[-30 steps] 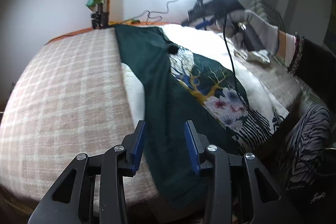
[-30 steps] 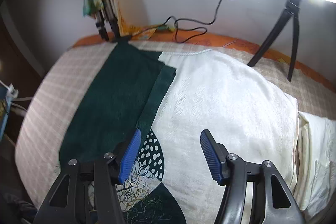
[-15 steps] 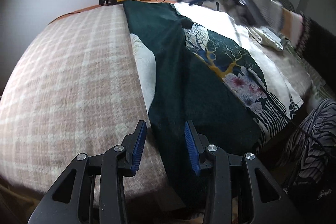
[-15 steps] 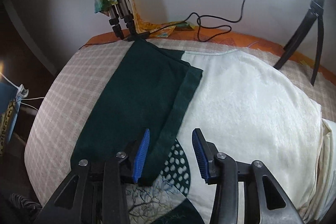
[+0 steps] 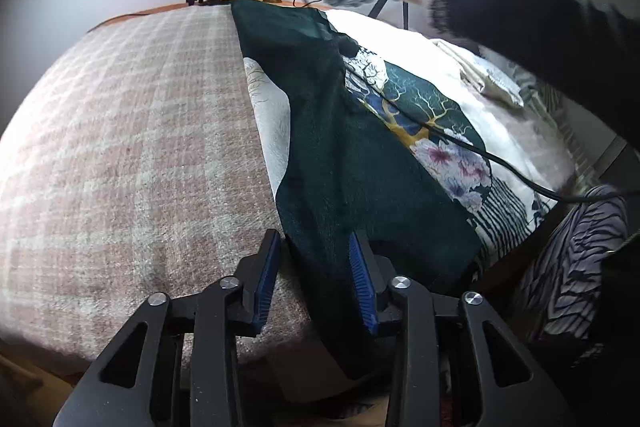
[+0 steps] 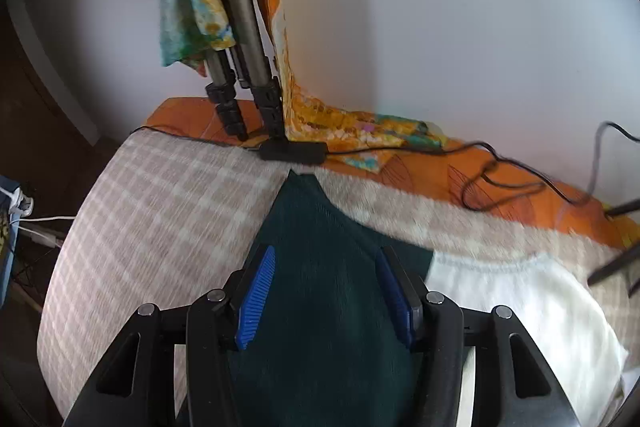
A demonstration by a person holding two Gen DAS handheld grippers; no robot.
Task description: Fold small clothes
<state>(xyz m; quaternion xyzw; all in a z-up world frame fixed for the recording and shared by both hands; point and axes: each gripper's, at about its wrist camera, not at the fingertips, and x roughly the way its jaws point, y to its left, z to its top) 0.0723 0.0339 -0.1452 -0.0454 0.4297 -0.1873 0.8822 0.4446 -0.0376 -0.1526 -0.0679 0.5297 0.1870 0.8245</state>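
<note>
- Left gripper jaws apart, straddling the near edge of the green cloth, likely lining up a pinch.
- Right gripper jaws apart above the cloth's far corner; contact unclear.
- Cloth lay lengthwise on the bed, partly over a printed sheet, flat for folding.

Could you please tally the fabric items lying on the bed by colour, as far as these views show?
Dark green garment: 1
White printed cloth: 1
Checked beige blanket: 1
Orange patterned sheet: 1
Total: 4
</note>
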